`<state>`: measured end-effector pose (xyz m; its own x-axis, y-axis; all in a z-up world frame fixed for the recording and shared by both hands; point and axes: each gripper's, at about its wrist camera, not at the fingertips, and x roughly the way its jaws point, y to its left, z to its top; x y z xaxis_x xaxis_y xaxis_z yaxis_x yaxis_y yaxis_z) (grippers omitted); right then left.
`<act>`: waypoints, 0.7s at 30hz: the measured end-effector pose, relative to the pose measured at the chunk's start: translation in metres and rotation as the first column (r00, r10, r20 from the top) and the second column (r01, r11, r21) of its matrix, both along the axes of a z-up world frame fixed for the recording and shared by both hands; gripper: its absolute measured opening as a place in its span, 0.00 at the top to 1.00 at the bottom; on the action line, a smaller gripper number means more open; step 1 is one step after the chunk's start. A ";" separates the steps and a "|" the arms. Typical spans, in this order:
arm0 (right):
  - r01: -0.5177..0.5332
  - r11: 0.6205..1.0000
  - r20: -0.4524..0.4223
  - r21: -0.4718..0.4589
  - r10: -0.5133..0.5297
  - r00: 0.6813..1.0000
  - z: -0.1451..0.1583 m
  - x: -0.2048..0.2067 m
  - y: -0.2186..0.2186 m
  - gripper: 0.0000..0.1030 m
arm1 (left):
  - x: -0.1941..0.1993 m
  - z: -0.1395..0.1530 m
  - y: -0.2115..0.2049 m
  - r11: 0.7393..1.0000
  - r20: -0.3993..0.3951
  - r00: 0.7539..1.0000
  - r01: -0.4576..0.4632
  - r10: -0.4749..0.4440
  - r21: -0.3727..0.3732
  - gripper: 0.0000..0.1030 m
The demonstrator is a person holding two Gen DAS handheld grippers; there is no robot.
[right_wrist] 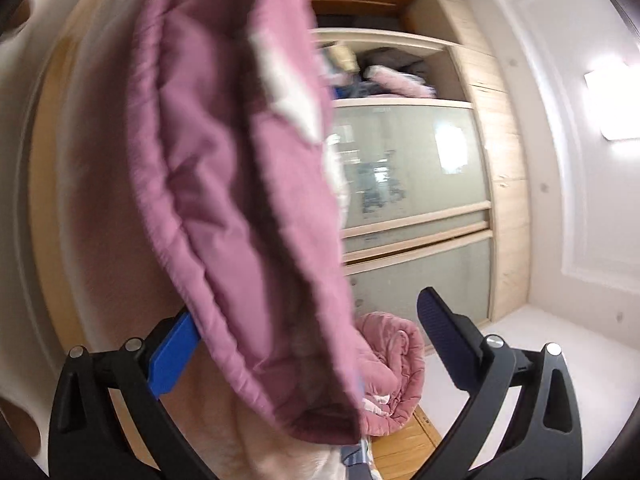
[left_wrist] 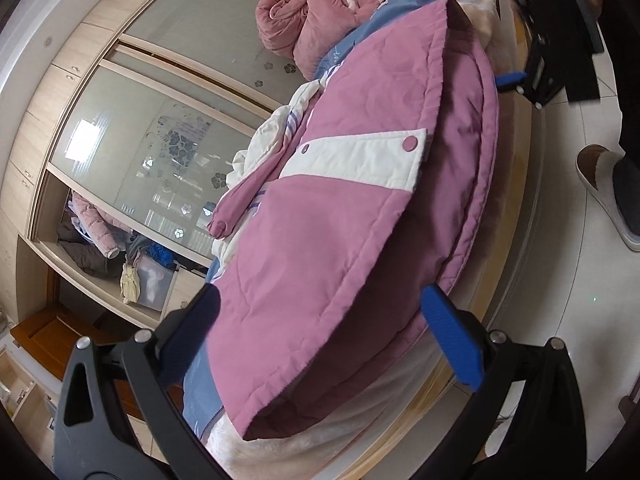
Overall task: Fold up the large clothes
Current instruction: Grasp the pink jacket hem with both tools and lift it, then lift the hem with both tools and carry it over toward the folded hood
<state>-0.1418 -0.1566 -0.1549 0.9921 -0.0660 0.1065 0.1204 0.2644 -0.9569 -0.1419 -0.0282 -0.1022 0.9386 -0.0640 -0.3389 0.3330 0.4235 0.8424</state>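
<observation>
A mauve padded jacket (left_wrist: 352,216) with a white band and snap buttons lies folded on the bed, one sleeve (left_wrist: 240,200) lying on its left side. My left gripper (left_wrist: 320,292) is open, its blue fingers (left_wrist: 452,340) straddling the jacket's near hem. At the jacket's far end, one blue finger (left_wrist: 509,79) of the right gripper shows beside the collar corner. In the blurred right wrist view the jacket (right_wrist: 240,200) runs between the wide-apart fingers (right_wrist: 172,360) of my right gripper (right_wrist: 308,306), which is open.
A rolled pink quilt (left_wrist: 312,20) and a blue patterned sheet (left_wrist: 360,40) lie on the bed beyond the jacket. A wardrobe with frosted sliding doors (left_wrist: 160,120) and an open shelf of clothes (left_wrist: 104,240) stands left. A person's slippered foot (left_wrist: 608,192) rests on the tiled floor at right.
</observation>
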 end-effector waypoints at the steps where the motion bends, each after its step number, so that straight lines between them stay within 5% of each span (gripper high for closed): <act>1: -0.002 1.000 0.010 0.026 0.001 1.000 0.008 0.000 0.000 0.01 | 0.000 0.000 -0.001 1.000 -0.001 1.000 0.001 -0.001 0.000 0.02; 10: 0.020 0.979 -0.090 0.205 -0.001 0.996 0.058 0.039 0.002 0.02 | -0.003 -0.003 -0.002 1.000 -0.015 1.000 0.009 -0.009 0.002 0.02; 12: 0.012 0.943 -0.153 0.331 0.042 0.987 0.085 0.038 -0.002 0.14 | -0.004 -0.004 -0.003 1.000 -0.020 1.000 0.012 -0.012 -0.003 0.02; 15: 0.047 0.857 -0.311 0.514 0.135 0.941 0.122 0.052 -0.017 0.47 | -0.008 -0.005 -0.003 0.999 -0.032 0.999 0.031 -0.032 -0.018 0.02; 17: 0.105 0.806 -0.412 0.583 0.182 0.893 0.134 0.067 -0.022 0.80 | -0.009 -0.008 -0.006 0.999 -0.034 0.999 0.034 -0.034 -0.016 0.02; 21: 0.126 0.791 -0.444 0.598 0.197 0.874 0.139 0.072 -0.011 0.90 | -0.004 -0.015 -0.016 0.999 -0.011 0.999 0.041 -0.041 0.012 0.02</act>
<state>-0.0695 -0.1679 -0.0157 0.9089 0.0813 -0.4089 -0.3104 0.7869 -0.5333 -0.1464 -0.0447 -0.1175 0.9315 -0.0986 -0.3501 0.3593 0.3991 0.8436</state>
